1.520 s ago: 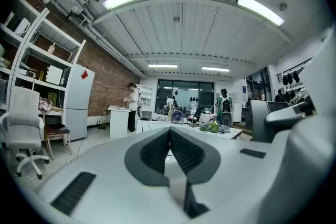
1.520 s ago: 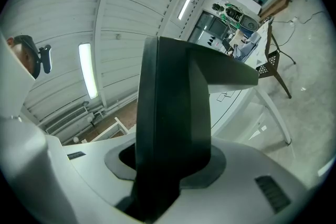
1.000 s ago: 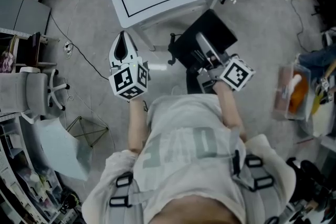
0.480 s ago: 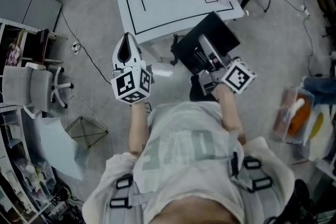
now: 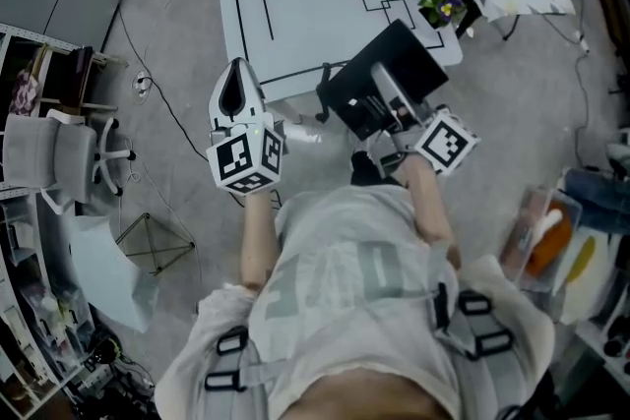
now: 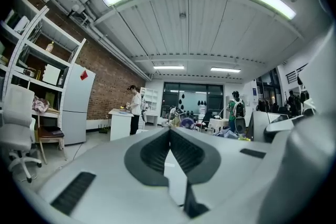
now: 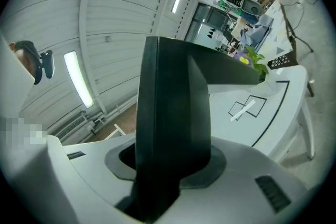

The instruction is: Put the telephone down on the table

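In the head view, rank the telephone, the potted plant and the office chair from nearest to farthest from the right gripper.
1. telephone: held in the right gripper itself.
2. potted plant: ahead and slightly right, on the table near its right corner.
3. office chair: far off to the left, on the floor.
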Available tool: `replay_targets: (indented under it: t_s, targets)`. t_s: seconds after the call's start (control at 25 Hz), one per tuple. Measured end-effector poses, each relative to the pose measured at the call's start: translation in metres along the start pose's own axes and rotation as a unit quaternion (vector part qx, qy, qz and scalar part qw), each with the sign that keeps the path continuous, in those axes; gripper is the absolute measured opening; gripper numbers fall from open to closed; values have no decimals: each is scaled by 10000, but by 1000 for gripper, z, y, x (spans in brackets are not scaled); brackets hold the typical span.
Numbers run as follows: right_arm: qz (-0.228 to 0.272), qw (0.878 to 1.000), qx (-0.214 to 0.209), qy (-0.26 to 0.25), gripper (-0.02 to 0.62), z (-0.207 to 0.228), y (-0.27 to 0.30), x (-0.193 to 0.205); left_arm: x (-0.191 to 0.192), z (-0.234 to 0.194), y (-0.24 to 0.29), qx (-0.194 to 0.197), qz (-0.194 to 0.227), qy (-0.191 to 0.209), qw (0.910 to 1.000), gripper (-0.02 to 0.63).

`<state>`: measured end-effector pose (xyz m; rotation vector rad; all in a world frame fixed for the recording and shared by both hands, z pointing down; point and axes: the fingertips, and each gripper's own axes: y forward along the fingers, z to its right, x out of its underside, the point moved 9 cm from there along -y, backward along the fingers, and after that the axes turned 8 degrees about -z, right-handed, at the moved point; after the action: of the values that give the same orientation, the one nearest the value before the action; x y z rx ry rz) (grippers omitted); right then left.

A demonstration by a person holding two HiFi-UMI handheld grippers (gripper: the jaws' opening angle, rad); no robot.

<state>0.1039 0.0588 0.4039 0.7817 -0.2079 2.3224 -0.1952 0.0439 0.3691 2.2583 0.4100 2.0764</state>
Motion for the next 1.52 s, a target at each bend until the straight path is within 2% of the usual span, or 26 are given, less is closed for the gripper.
replay_targets:
  t_s: [0.52,0.8,0.92,1.08,1.28,1.52]
  targets:
    - [-640,9961,-548,276,156,54,70,-84,-17,46,107,-322,-315,79,9990,7]
    - [-857,9922,-792,431,156,73,92,-100,-23,68,139,-294,-420,289,9983,7]
    - [-867,9921,-774,474,156,73,99,-102,-30,66,146,-241,-397,318,9984,7]
    - [-839,9929,-812,223,156,69,113,-110,-35,59,168,-141,-194,262,9994,7]
    - [-789,9940,-730,207,156,73,121,-118,-47,57,185,-9,21,220,9998,7]
    - [-663,9954,-653,239,156,75,138,-126,-56,37,191,-80,84,131,9998,6]
